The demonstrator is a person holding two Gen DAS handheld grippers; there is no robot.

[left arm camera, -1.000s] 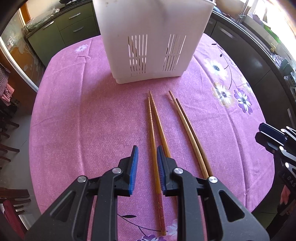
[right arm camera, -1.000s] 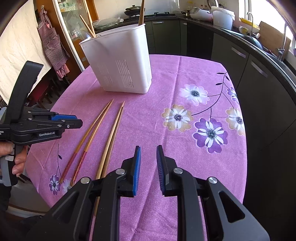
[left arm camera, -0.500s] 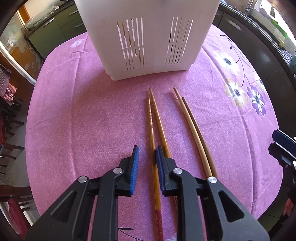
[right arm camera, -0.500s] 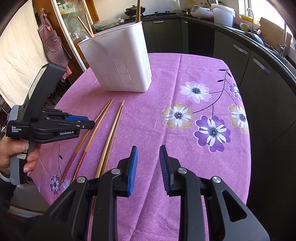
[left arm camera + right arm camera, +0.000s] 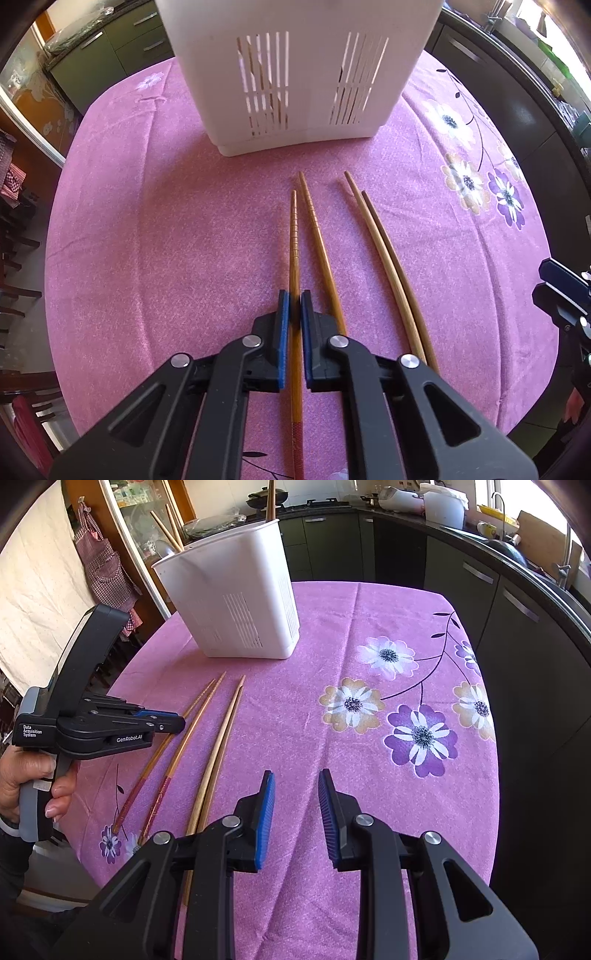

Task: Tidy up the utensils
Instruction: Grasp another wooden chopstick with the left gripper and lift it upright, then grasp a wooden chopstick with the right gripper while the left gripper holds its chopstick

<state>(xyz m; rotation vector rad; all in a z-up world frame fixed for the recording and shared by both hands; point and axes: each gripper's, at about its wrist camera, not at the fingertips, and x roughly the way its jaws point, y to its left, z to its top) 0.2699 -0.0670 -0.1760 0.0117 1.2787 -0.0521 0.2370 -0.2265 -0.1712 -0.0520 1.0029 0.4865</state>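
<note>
A white slotted utensil holder (image 5: 295,70) stands at the far side of the pink tablecloth; it also shows in the right wrist view (image 5: 236,605) with chopsticks and a spoon inside. Two dark ridged chopsticks and two paler chopsticks (image 5: 388,266) lie in front of it. My left gripper (image 5: 294,301) is shut on the leftmost dark chopstick (image 5: 293,236), low on the table. Its partner (image 5: 319,243) lies just to the right. My right gripper (image 5: 295,786) is open and empty above the cloth, right of the pale chopsticks (image 5: 218,753).
The round table (image 5: 369,760) has a pink flowered cloth. Dark kitchen cabinets (image 5: 517,627) line the right and far sides. Chairs (image 5: 18,258) stand at the left of the table. The table edge is close behind both grippers.
My left gripper has moved forward and down over the leftmost dark chopstick and closed on it. My right gripper has opened wider.
</note>
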